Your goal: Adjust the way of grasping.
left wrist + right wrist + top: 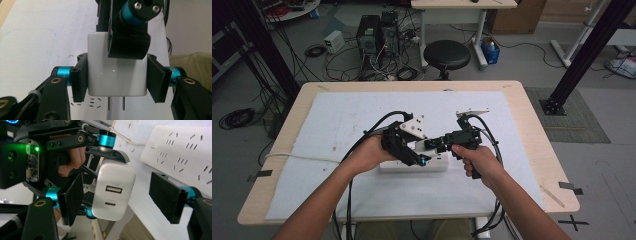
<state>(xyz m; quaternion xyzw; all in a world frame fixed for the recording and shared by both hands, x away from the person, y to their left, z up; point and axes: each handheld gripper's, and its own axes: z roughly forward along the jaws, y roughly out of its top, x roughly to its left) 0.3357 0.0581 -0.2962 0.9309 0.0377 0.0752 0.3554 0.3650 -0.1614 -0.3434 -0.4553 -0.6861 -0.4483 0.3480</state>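
A white USB charger (116, 72) with two metal prongs sits between the jaws of my left gripper (115, 77), which is shut on its sides. The prongs hang just above a white power strip (180, 150), close to its sockets. In the right gripper view the charger (115, 190) shows its two USB ports. My right gripper (120, 197) is open, its jaws standing wide on either side of the charger's port end. One of its pads (127, 45) lies across the charger in the left gripper view. From above, both grippers meet over the power strip (412, 165).
A white mat (362, 115) covers the wooden table (532, 110). The strip's white cord (297, 156) runs off to the left. Black cables trail from both grippers toward the table's front edge. A black stool (447, 54) and computer towers stand on the floor beyond.
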